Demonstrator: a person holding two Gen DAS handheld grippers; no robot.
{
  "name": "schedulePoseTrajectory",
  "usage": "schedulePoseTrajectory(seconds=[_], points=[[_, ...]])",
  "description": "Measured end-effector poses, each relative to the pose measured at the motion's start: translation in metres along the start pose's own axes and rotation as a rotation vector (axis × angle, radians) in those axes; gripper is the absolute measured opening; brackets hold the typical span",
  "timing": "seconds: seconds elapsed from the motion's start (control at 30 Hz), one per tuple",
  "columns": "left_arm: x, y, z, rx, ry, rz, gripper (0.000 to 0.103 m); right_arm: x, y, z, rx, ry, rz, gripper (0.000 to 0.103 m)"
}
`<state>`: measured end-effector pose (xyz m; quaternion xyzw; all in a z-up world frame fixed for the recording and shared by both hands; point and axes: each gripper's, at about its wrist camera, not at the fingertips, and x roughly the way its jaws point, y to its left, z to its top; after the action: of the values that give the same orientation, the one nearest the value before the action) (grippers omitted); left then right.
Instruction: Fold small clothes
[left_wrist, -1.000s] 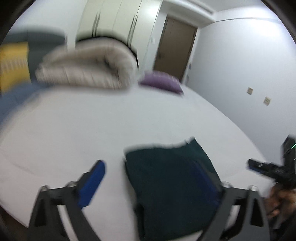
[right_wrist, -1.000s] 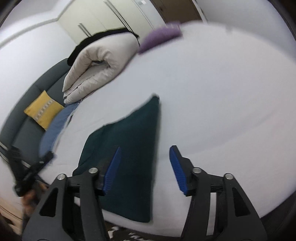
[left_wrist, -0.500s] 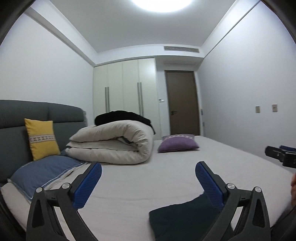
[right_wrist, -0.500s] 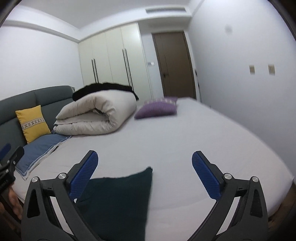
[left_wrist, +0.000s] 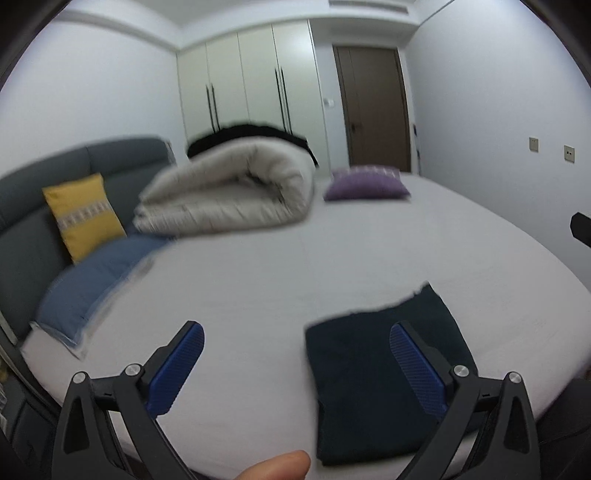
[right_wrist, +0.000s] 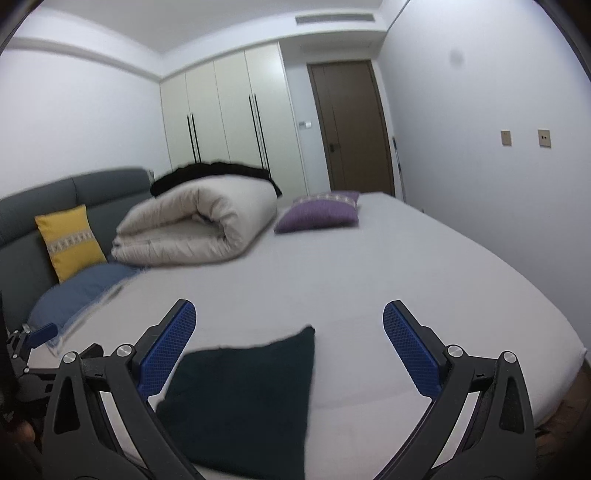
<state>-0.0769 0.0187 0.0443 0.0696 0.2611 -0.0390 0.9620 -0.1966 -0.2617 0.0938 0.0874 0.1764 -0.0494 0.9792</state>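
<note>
Both claws hang above the near edge of the bed (right_wrist: 388, 266), jaws spread wide and empty: the left gripper (left_wrist: 295, 363) and the right gripper (right_wrist: 288, 345), the latter having just been opening, likely letting go. Below them the dark green garment (right_wrist: 243, 398) lies flat in a folded rectangle, its long axis running from the near edge toward the rolled duvet (right_wrist: 199, 225) and purple cushion (right_wrist: 319, 212).

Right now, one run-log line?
garment: folded, flat on bed | left claw: open, empty | right claw: just opened, empty
</note>
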Motion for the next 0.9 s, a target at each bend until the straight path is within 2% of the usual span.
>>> schedulePoseTrajectory(seconds=[0.07, 0.17, 0.27, 0.33, 0.57, 0.9], points=[[0.017, 0.004, -0.006, -0.037, 0.071, -0.030, 0.103, 0.009, 0.001, -0.008, 0.002, 0.046, -0.017, 0.103], [0.038, 0.008, -0.017, -0.063, 0.154, -0.053, 0.103, 0.037, 0.000, -0.023, 0.014, 0.163, -0.052, 0.103], [0.046, 0.009, -0.030, -0.090, 0.209, -0.060, 0.103, 0.067, -0.003, -0.045, 0.041, 0.301, -0.064, 0.103], [0.051, 0.010, -0.035, -0.107, 0.239, -0.074, 0.103, 0.086, -0.001, -0.060, 0.043, 0.356, -0.072, 0.103], [0.067, 0.008, -0.048, -0.110, 0.300, -0.085, 0.103, 0.110, 0.016, -0.092, -0.033, 0.424, -0.074, 0.103], [0.076, 0.008, -0.057, -0.108, 0.335, -0.088, 0.103, 0.124, 0.015, -0.112, -0.025, 0.500, -0.057, 0.103]])
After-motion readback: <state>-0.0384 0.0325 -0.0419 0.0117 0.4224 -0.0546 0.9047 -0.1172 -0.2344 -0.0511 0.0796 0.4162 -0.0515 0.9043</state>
